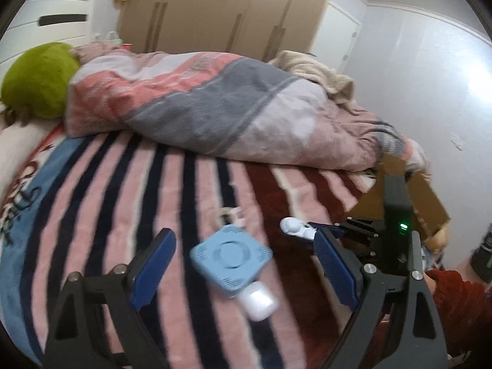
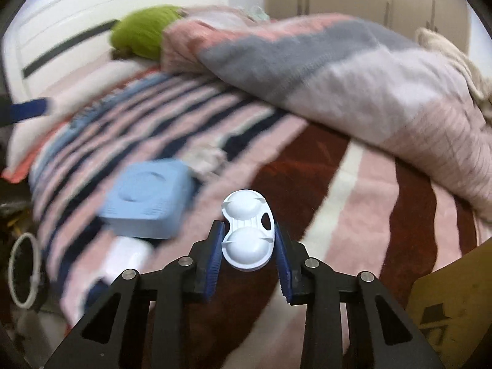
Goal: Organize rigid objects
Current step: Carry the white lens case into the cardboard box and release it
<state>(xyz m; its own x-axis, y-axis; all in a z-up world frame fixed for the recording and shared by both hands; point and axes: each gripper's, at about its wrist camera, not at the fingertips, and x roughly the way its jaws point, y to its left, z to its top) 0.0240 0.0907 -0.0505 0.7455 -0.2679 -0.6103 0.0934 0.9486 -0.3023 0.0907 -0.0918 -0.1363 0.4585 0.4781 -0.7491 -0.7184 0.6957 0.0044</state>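
- Right gripper [image 2: 248,247]: blue pads clamped on the sides of a white two-domed plastic case [image 2: 248,233], over the striped blanket [image 2: 353,190].
- Left gripper [image 1: 243,264]: jaws wide apart, empty, above a light-blue square box [image 1: 231,252].
- White charger [image 1: 259,302]: touching the box's near corner.
- Cardboard box [image 1: 427,206]: at the bed's edge, beside the right gripper.

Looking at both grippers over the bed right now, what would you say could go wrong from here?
1. The right tongs pinch only the near lobe of the white two-lobed case, so it may twist or slip when lifted.
2. The left tongs straddle the blue square box, which touches a small white case; closing could knock that case.
3. The striped blanket is soft, so things may tilt.
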